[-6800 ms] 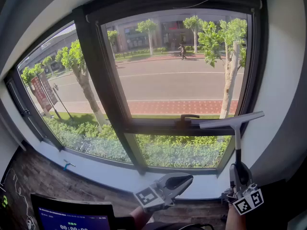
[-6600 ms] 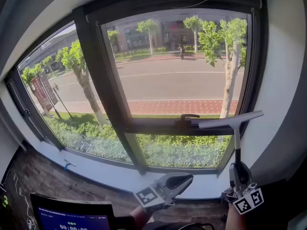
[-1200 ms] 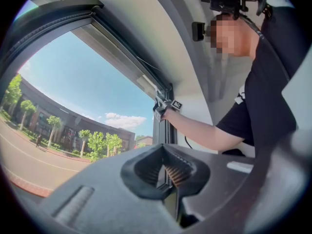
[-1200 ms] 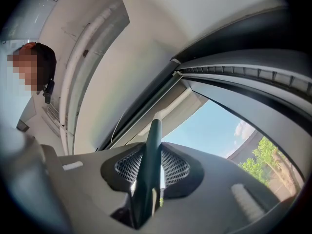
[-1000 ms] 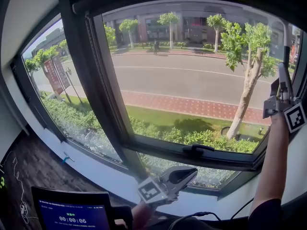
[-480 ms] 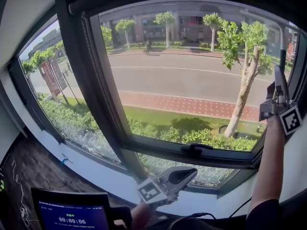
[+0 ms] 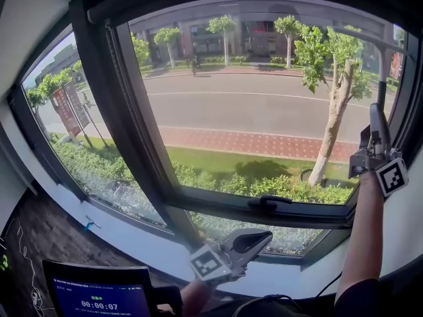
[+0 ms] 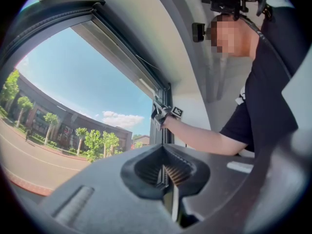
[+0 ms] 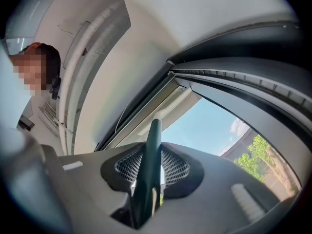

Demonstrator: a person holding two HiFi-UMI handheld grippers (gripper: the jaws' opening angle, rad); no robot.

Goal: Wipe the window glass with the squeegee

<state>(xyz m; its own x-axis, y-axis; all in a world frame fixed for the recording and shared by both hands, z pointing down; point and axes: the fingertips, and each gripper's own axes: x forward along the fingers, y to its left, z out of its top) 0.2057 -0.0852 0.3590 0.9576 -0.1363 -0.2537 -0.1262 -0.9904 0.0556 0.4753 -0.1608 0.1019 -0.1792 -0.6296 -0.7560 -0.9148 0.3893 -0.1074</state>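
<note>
The squeegee's dark handle (image 7: pixel 381 78) rises along the right side of the upper window glass (image 7: pixel 264 111). Its pale blade (image 7: pixel 363 35) lies across the pane's top right corner. My right gripper (image 7: pixel 375 114) is held high on an outstretched arm, shut on that handle. In the right gripper view the dark green handle (image 9: pixel 152 155) stands between the jaws of the right gripper (image 9: pixel 148 172). My left gripper (image 7: pixel 260 238) hangs low in front of the sill, shut and empty. The left gripper (image 8: pixel 165 172) looks up towards the raised right gripper (image 8: pixel 161 112).
A dark mullion (image 7: pixel 132 131) splits the window, with another pane (image 7: pixel 59 111) to its left. A black window handle (image 7: pixel 268 202) sits on the lower rail. A screen with a timer (image 7: pixel 92 300) is at the bottom left. The white sill (image 7: pixel 132 236) runs below.
Since several seconds ago the squeegee went from the lower rail up to the pane's top right. In the last second the right gripper drifted slightly left and down; the left stayed put.
</note>
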